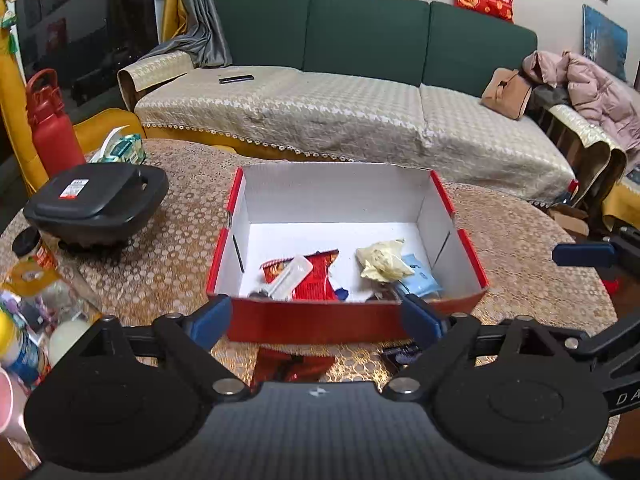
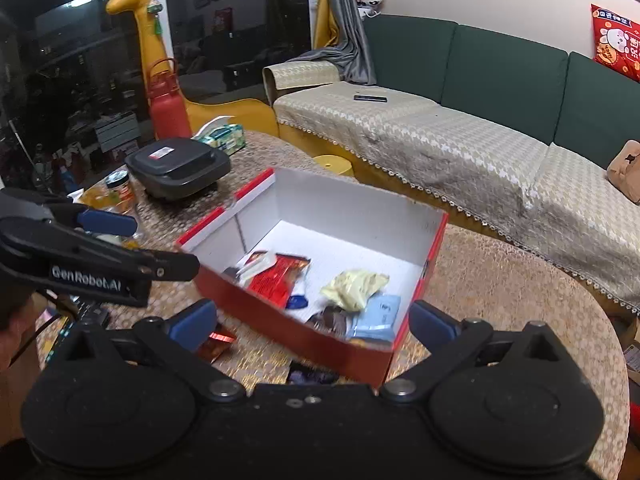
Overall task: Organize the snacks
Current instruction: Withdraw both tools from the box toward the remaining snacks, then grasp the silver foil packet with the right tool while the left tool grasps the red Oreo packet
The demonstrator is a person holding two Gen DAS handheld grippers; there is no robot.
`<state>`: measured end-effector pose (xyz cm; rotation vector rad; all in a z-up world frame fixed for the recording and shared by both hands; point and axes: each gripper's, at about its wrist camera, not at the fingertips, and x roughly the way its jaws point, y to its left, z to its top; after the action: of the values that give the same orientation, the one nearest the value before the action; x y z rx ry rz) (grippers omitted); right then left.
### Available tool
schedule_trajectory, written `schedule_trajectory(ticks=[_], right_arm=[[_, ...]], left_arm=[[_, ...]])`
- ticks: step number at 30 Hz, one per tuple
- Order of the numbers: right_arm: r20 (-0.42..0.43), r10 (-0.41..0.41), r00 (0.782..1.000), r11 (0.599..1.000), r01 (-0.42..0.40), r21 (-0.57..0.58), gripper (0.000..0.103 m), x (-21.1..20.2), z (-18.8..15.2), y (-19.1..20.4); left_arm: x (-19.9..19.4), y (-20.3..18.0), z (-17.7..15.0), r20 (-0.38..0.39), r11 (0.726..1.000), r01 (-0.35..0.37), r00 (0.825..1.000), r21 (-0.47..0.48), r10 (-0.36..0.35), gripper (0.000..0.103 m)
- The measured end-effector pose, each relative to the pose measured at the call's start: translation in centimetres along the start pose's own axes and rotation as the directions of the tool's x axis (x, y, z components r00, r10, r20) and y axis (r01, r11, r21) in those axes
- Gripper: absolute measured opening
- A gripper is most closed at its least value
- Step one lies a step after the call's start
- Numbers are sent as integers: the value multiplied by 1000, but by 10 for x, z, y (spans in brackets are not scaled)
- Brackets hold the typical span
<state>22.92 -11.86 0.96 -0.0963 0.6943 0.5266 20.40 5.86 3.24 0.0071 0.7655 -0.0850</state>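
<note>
Snacks mostly boxed: red packet (image 1: 318, 276), yellow bag (image 1: 380, 262), pale blue pack (image 1: 420, 280) lie inside red box (image 1: 352, 322) on table (image 1: 180, 248). Outstanding: red wrapper (image 1: 292, 364) and dark packet (image 1: 400, 354), apparently snacks, just outside near wall. Left gripper (image 1: 316, 318) and right gripper (image 2: 314, 320) both spread, holding nothing.

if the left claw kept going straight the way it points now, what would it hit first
Most likely the red box: its near wall sits right between the open left claw fingers, which hold nothing. Aimed slightly higher, it would clear the wall and land on the red snack packet inside. Depth is hard to judge here.
</note>
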Motion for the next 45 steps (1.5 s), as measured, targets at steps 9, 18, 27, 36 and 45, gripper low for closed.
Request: schedule_trajectory(ticks=[9, 18, 27, 36, 45], right_arm=[[-34, 38, 999, 998, -39, -51, 103, -15, -47, 19], [-109, 65, 992, 985, -81, -149, 103, -6, -98, 41], [-200, 148, 969, 939, -201, -279, 98, 12, -135, 64], [-293, 160, 943, 914, -253, -316, 87, 43, -151, 68], [-351, 210, 913, 889, -327, -320, 70, 63, -147, 64]], left_arm=[[-16, -5, -47, -1, 1000, 23, 1000, -1, -23, 101], [-4, 0, -97, -100, 999, 26, 995, -35, -29, 102], [10, -1, -132, -148, 999, -39, 988, -10, 37, 102], [26, -3, -140, -159, 999, -33, 987, 25, 36, 102], [51, 7, -124, -148, 997, -15, 989, 70, 25, 102]])
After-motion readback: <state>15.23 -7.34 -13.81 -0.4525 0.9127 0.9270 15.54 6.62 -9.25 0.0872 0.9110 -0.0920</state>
